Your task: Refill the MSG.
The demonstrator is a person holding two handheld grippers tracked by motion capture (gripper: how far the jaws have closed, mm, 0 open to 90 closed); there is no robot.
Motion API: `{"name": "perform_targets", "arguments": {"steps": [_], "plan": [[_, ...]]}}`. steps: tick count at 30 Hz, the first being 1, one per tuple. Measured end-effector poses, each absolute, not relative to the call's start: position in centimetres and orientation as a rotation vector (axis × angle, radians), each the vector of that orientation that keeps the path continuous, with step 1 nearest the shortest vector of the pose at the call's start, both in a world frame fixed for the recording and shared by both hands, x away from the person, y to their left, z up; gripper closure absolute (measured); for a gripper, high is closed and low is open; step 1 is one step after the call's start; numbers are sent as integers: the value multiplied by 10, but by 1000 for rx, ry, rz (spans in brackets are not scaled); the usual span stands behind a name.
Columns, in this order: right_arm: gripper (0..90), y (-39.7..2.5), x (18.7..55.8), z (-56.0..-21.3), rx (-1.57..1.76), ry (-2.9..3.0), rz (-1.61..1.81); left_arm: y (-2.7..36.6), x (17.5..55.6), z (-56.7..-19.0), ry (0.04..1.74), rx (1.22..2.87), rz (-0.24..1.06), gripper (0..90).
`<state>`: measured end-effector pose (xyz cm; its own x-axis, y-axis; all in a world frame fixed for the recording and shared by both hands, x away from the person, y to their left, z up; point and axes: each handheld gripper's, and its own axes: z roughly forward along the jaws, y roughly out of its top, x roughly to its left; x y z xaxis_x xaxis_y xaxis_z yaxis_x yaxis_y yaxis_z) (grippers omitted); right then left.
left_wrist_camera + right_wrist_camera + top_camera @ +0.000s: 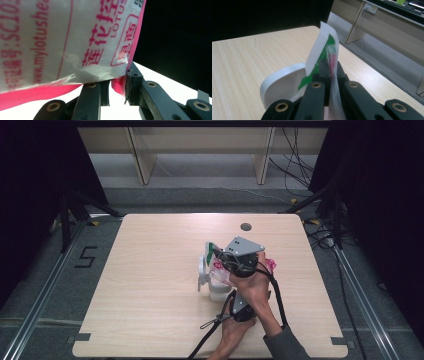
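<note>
My left gripper (117, 82) is shut on the lower edge of a white and pink printed packet (62, 37), whose pink corner (270, 265) pokes out past the right hand. In the high view this gripper's black body (242, 309) lies under the right hand, with its jaws hidden. My right gripper (329, 68), topped by a grey plate (243, 245), is shut on a clear sachet of thin pink sticks (332, 56) backed by a white and green card (322, 47) (211, 249). Just beneath stands a white container (216, 289) with its lid (282, 87) (201, 270) raised.
Both hands work near the middle of the light wooden table (150, 285). A round cable hole (245, 226) sits near its far edge. A black strap (207, 324) trails toward the front edge. Cables lie on the floor at the right (320, 232).
</note>
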<state>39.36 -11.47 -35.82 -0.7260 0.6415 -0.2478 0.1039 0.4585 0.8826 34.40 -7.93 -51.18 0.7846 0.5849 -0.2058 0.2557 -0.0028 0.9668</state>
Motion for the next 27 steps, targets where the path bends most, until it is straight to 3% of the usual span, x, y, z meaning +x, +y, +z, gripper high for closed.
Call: {"name": "perform_targets", "arguments": {"steps": [7,10,15,16,20,22,25,27], "plan": [[899,-114,392,-358,630,2161,1250,-84,343,-512,720,1528,276,762],[900,-114,393,-359,638,2156,1253,-79,344,-511,686,1593,291,763],[900,-113,392,-358,632,2155,1247,-83,343,-512,714,1537,279,762],[899,-114,392,-359,636,2161,1249,-79,344,-511,688,1597,293,763],[900,-114,392,-358,644,2155,1261,-80,344,-511,687,1589,296,763],[899,-114,393,-359,637,2158,1249,-84,343,-512,720,1530,278,763],[900,-115,392,-358,645,2153,1263,-79,343,-510,691,1597,297,763],[899,-115,391,-356,638,2152,1264,-82,343,-510,708,1544,277,763]]}}
